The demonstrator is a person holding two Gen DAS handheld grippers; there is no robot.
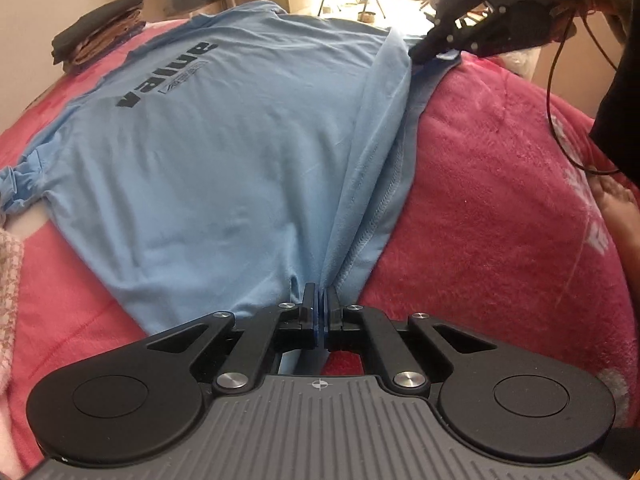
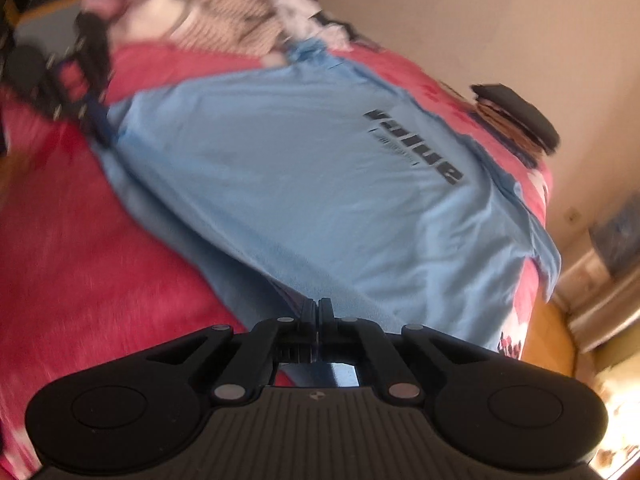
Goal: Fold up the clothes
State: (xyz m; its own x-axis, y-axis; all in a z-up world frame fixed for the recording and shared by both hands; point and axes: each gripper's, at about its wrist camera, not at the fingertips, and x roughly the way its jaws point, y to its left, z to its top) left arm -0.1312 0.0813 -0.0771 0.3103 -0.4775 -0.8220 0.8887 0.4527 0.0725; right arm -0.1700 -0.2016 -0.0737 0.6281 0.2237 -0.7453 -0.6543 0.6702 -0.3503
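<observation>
A light blue T-shirt (image 1: 224,152) with black "value" print lies spread on a pink blanket (image 1: 500,200). Its right side is folded over into a long ridge. My left gripper (image 1: 320,300) is shut on the shirt's near edge at the end of that ridge. My right gripper (image 1: 424,50) is shut on the shirt's far end of the same fold. In the right wrist view the shirt (image 2: 320,184) runs away from my right gripper (image 2: 318,308), which is shut on its edge; my left gripper (image 2: 98,120) shows at the far left, blurred.
A stack of folded dark and brown clothes (image 1: 100,28) sits on the blanket's far left corner and also shows in the right wrist view (image 2: 516,120). Striped and patterned garments (image 2: 224,8) lie beyond the shirt. A bare foot (image 1: 616,200) rests at the right edge.
</observation>
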